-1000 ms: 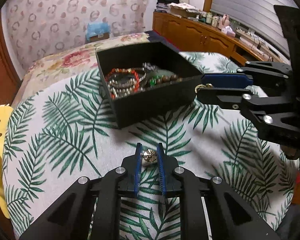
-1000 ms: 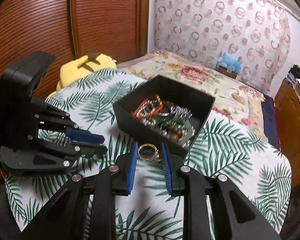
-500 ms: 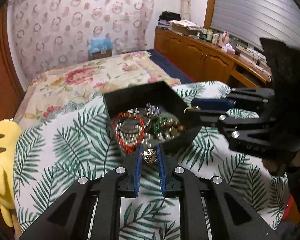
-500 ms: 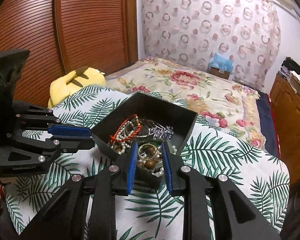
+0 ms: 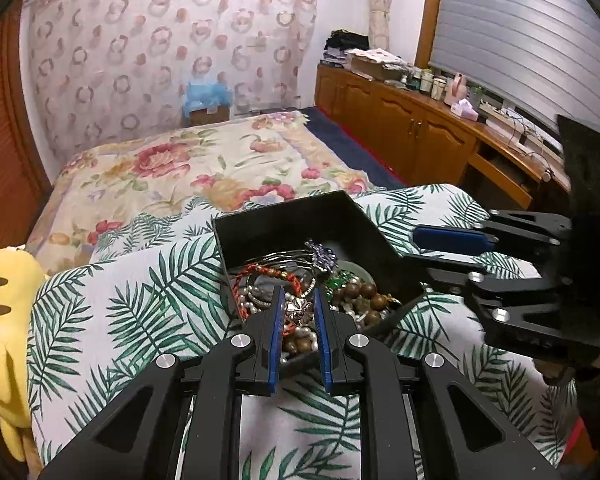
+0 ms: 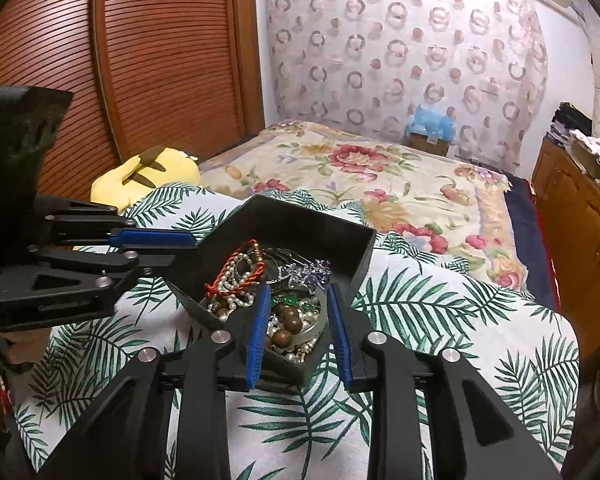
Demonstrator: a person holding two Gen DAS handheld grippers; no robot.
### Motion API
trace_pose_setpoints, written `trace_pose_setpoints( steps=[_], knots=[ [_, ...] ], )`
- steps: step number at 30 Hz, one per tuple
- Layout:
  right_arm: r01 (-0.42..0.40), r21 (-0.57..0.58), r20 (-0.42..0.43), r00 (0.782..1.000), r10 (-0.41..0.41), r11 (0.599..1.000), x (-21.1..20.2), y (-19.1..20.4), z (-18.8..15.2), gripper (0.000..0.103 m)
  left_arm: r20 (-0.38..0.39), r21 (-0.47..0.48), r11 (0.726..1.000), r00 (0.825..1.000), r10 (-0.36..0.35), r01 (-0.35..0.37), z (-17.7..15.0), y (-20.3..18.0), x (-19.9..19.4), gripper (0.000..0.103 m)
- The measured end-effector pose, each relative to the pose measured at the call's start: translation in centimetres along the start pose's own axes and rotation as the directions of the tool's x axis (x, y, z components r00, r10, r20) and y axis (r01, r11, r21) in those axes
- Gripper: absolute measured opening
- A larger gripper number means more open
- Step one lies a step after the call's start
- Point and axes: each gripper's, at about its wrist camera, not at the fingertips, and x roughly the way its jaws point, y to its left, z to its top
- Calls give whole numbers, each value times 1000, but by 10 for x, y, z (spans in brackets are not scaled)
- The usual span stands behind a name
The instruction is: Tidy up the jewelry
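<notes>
A: The left gripper (image 5: pixel 298 312) is over the near edge of the black box (image 5: pixel 364 236), its fingers pressed on a silver charm (image 5: pixel 297 307).

B: And the right gripper (image 6: pixel 296 312)?

A: Spread wide over the box's corner, nothing between its fingers. The box sits on the palm-print cloth (image 6: pixel 440 320); a gold ring probably lies among the beads (image 6: pixel 288 326), hard to tell.

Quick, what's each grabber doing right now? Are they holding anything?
Left gripper: shut on a small silver charm, held over the black box.
Right gripper: open, holding nothing, above the box's jewelry.
</notes>
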Motion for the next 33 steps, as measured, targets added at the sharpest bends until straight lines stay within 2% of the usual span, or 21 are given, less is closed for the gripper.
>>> trace_pose_setpoints(
  steps=[7,9,13,14,17,18,20,23,28,33],
  knots=[
    [21,28,11,1000,-22,999,-16,-3,-12,32,8,-13,1000,1000,18,-18,3,-1,2,14],
    [29,39,17,999,-29,999,-21,-3,-15,32,13,-15,999,1000,29,-28,2,-2,0,29],
    [38,68,35,999,-41,997,-33,-3,-22,33,33,-22,999,998,50,-49,-1,-5,-10,46],
    [42,75,40,998,-45,996,-36,-2,-23,34,40,-25,998,998,57,-56,-2,-7,-13,54],
    [50,95,56,997,-56,994,-46,-1,-29,37,62,-37,997,996,71,-68,-6,-9,-24,68],
    [54,102,60,996,-60,993,-50,0,-32,40,66,-41,996,995,77,-74,-6,-9,-27,77],
    [65,115,67,995,-73,991,-55,2,-35,48,86,-48,995,992,91,-88,-11,-13,-35,83],
    [95,145,73,992,-106,985,-62,2,-41,71,86,-52,993,990,107,-103,-17,-18,-43,92],
    [135,182,81,985,-151,974,-72,2,-51,93,93,-49,990,987,133,-129,-30,-24,-55,95],
    [156,204,96,979,-179,966,-83,6,-60,100,96,-63,987,983,154,-148,-44,-26,-68,95]
  ],
)
